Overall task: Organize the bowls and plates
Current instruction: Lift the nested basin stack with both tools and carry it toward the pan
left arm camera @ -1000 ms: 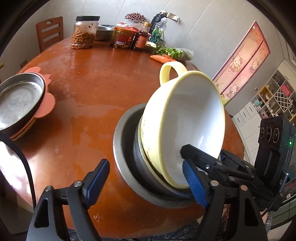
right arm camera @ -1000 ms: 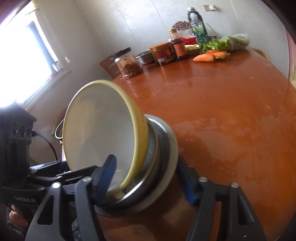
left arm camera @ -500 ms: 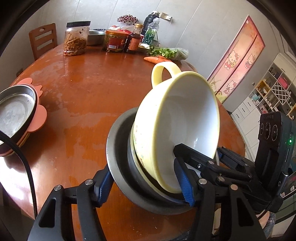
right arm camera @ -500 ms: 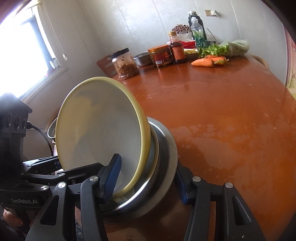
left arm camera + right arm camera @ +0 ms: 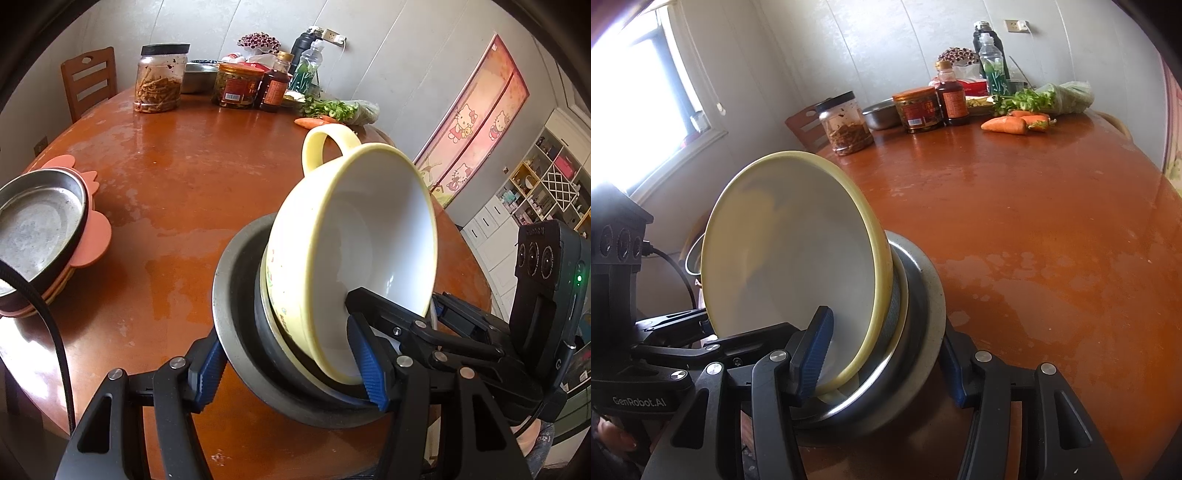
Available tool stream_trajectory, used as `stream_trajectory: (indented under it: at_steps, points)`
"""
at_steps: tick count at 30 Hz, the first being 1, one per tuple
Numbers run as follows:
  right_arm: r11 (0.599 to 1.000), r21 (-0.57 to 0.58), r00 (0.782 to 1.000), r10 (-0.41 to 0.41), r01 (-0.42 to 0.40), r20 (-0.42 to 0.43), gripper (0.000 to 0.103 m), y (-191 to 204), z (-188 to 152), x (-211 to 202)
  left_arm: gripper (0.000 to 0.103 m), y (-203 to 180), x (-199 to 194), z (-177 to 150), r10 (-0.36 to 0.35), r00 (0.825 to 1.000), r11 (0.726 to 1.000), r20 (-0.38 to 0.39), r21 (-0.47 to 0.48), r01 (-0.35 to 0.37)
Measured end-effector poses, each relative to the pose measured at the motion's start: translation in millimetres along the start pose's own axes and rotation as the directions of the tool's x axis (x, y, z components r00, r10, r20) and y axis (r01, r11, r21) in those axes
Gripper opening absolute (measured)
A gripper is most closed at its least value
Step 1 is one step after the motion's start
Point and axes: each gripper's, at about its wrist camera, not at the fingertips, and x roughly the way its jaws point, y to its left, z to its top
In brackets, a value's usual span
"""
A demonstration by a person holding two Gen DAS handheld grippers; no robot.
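A stack of nested bowls is held between both grippers, tilted and lifted off the round wooden table [image 5: 177, 192]: a yellow bowl [image 5: 354, 251] with a loop handle sits inside a metal bowl [image 5: 240, 306]. My left gripper [image 5: 291, 365] is shut on the stack, one pad inside the yellow bowl, one outside the metal rim. My right gripper [image 5: 886, 362] is shut on the same stack [image 5: 798, 258] from the other side. A metal pan on pink plates [image 5: 40, 236] sits at the table's left edge.
Jars [image 5: 160, 79], sauce bottles [image 5: 273, 85], a steel basin, greens and carrots [image 5: 1008, 123] stand along the table's far edge. A wooden chair [image 5: 88, 81] is behind the table at far left. A window is at the left in the right wrist view.
The left gripper has closed on the bowl stack. Both grippers have lifted the stack and tilted it more upright.
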Motion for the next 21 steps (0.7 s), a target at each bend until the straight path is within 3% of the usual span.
stream_trajectory:
  at_steps: [21]
  points:
    - [0.999, -0.040, 1.000, 0.003, -0.004, -0.029, 0.057, 29.8, 17.8, 25.1, 0.063, 38.4, -8.4, 8.4, -0.015, 1.000, 0.999, 0.014, -0.031, 0.015]
